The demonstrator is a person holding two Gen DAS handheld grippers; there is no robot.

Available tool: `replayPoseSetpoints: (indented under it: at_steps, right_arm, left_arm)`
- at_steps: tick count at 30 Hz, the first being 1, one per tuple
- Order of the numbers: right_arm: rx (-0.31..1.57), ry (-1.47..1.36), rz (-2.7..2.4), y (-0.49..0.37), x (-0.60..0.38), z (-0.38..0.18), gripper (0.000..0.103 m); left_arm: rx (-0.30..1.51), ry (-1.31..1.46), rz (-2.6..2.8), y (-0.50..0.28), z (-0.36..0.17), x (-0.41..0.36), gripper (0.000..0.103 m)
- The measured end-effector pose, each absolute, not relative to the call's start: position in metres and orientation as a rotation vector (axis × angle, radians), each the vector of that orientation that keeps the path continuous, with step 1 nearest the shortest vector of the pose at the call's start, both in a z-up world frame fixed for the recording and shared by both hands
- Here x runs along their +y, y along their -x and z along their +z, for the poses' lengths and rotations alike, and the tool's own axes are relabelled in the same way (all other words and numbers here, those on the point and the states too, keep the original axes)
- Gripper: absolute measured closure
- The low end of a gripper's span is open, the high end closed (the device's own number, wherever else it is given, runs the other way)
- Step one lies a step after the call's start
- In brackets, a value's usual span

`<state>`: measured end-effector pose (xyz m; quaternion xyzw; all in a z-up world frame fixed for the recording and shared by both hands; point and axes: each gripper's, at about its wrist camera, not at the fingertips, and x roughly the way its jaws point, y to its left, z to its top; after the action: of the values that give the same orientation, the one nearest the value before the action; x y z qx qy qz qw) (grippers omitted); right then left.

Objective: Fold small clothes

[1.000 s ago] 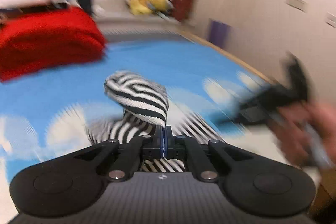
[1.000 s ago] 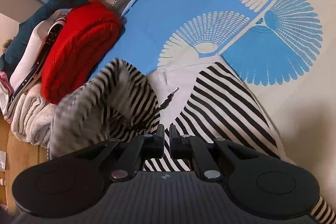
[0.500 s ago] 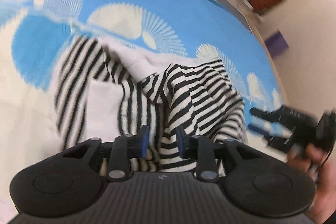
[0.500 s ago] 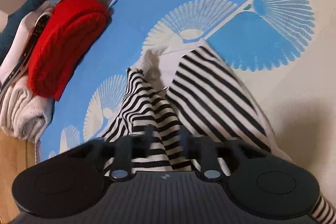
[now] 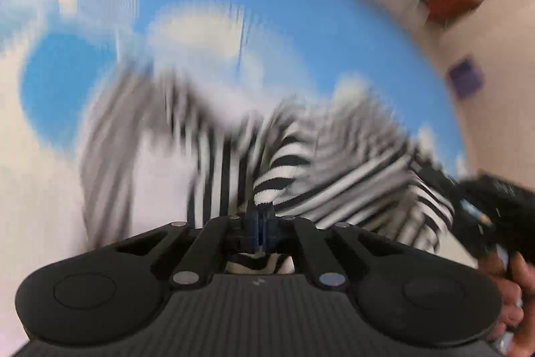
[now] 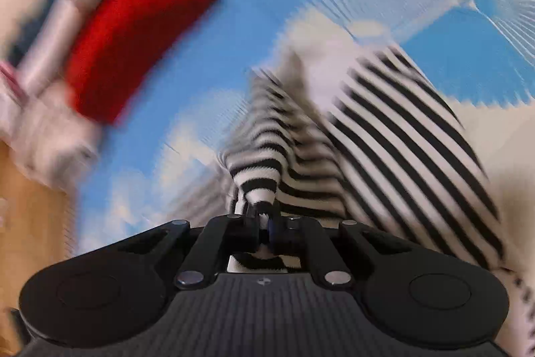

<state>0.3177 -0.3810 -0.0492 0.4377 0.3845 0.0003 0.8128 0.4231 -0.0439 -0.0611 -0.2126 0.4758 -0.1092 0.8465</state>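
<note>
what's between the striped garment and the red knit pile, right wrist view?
Only bare bedspread: blue with pale fan prints, nothing lying on it between the striped garment and the red knit pile. Right wrist view shows it, though blurred.

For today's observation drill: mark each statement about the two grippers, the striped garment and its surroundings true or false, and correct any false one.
1. The left gripper is shut on a pinch of the striped garment. True.
2. The right gripper is wide open and empty. False: it is shut on a fold of the striped garment.
3. The garment has black and white stripes. True.
4. The garment lies on a plain green sheet. False: the sheet is blue with cream fan shapes.
5. A red knitted item lies on the sheet, apart from the striped garment. True.
</note>
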Motion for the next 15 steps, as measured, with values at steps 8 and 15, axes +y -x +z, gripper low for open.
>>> replayPoseSetpoints:
  at_steps: [8,15]
  right_arm:
    - [0.745,-0.874,0.051,-0.276,-0.398,-0.022,0.101]
    - [1.238,-0.795,-0.120,-0.251,-0.392,-0.107,0.096]
  left_arm:
    - [0.919,0.279,-0.286,-0.405,-0.044,-0.024,0.101]
    - [1.279,0.349,-0.199,-0.401,-0.105,-0.010,0.073]
